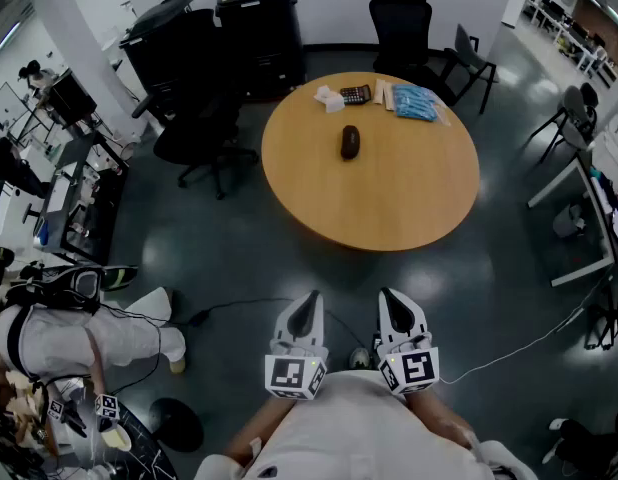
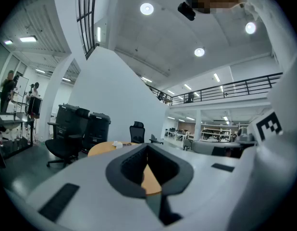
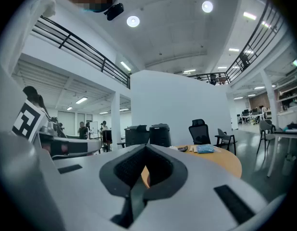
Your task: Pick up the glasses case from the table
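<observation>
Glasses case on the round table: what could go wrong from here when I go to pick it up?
1. The glasses case lies well in from the edge of the table. The left gripper and the right gripper are both shut, so shut jaws might only push it away.
2. A black cable lies on the floor before the table: a possible trip.
</observation>
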